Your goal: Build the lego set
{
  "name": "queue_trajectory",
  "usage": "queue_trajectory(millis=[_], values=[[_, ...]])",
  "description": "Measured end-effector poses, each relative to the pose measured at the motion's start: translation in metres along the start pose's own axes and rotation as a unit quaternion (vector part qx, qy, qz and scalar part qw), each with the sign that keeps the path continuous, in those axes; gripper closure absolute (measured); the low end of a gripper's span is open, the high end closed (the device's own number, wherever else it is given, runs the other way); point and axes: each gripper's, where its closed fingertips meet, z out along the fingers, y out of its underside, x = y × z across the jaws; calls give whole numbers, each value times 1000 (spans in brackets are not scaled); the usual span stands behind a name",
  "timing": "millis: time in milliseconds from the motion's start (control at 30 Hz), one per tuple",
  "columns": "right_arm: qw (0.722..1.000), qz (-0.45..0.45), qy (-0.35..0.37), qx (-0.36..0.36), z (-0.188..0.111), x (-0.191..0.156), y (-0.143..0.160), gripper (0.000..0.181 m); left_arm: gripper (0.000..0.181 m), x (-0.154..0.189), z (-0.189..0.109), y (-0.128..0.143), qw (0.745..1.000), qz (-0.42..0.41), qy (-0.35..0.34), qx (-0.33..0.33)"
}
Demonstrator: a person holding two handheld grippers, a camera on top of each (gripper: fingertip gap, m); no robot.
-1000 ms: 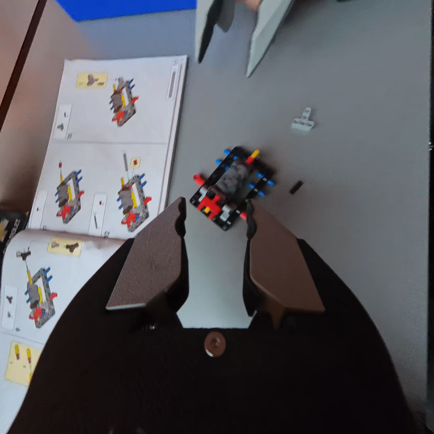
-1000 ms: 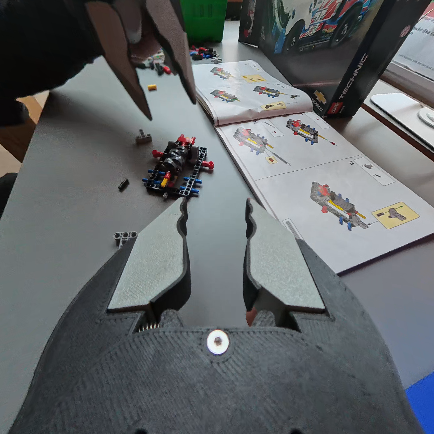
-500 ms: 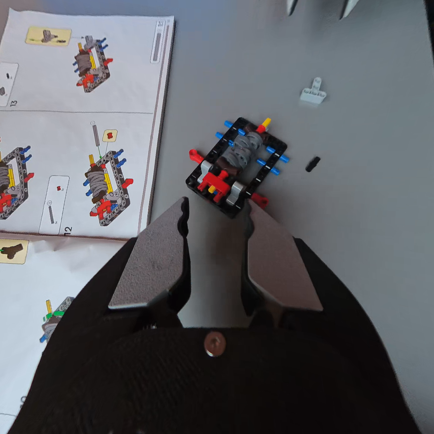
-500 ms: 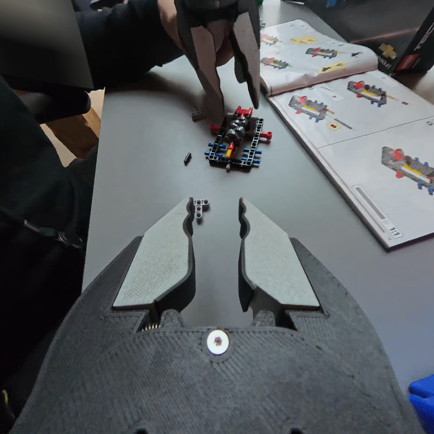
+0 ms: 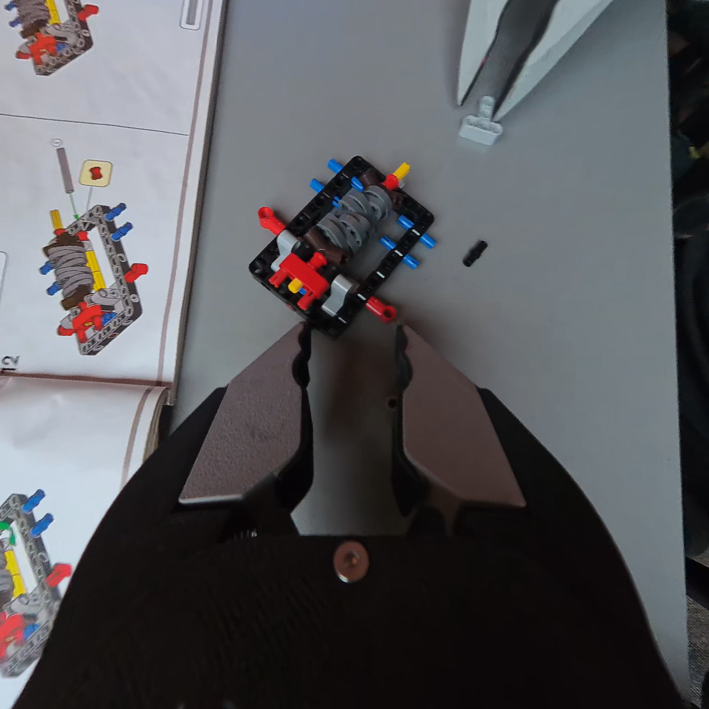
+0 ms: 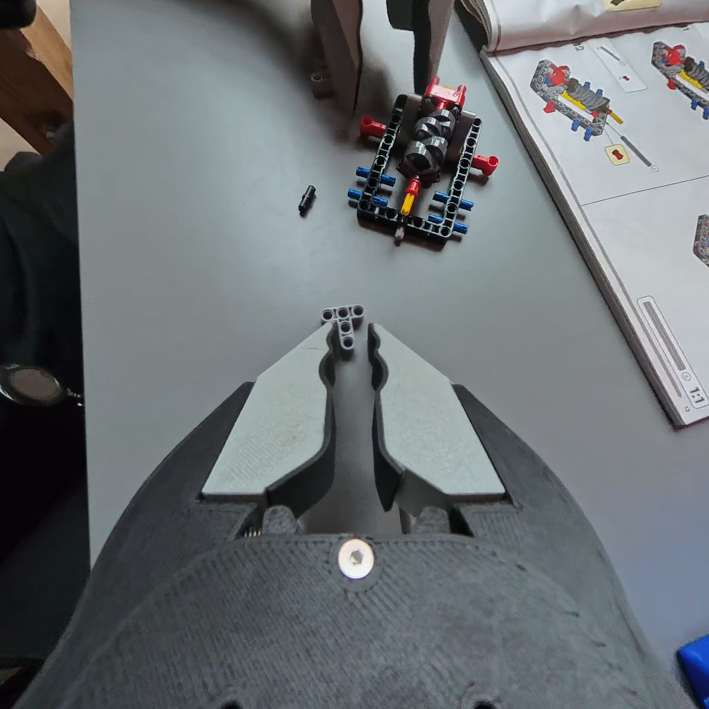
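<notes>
The lego assembly point(image 5: 341, 245), a black frame with grey gears, red parts and blue pins, lies flat on the grey table point(image 5: 537, 345); it also shows in the right wrist view point(image 6: 420, 169). My left gripper point(image 5: 352, 330) is open and empty, its brown fingertips just short of the frame's near corner; it also shows in the right wrist view point(image 6: 385, 99). A light grey T-shaped beam point(image 6: 343, 318) lies on the table. My right gripper point(image 6: 350, 328) is open but narrow, its fingers either side of the beam's stem, with a gap on the right. The left wrist view shows the same beam point(image 5: 481, 126) and gripper point(image 5: 479, 109).
A small black pin point(image 5: 474, 253) lies beside the frame, also in the right wrist view point(image 6: 307, 198). The open instruction booklet point(image 5: 96, 230) covers the table beside the frame point(image 6: 614, 172). A small grey piece point(image 6: 318, 78) sits by the left gripper's finger. The table edge point(image 6: 76, 268) runs near the beam. The grippers' ends are close to 15 centimeters from one another.
My right gripper has come down over the grey T-shaped beam and its jaws have narrowed around the stem. My left gripper has moved closer to the assembly.
</notes>
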Motion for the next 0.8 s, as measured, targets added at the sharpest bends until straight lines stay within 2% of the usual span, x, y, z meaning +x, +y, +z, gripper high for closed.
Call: queue_trajectory(millis=[33, 200, 333, 500, 633, 800], values=[[1000, -6, 2, -4, 2, 1, 2, 176, 138, 4, 0, -1, 1000, -3, 12, 2], [1000, -24, 5, -4, 6, 13, 3, 177, 140, 25, 3, -5, 997, -19, 70, 7], [999, -40, 10, 12, 5, 32, -1, 177, 144, 37, -7, -16, 994, -12, 105, 40], [998, -37, 16, 57, -4, 49, -10, 177, 140, 16, -25, -32, 991, -30, 73, 108], [996, -10, 5, 89, -14, 53, -14, 177, 140, -8, -29, -39, 987, -61, 39, 147], [997, 2, 1, 82, -15, 57, -9, 177, 145, -14, -30, -44, 985, -58, 21, 163]])
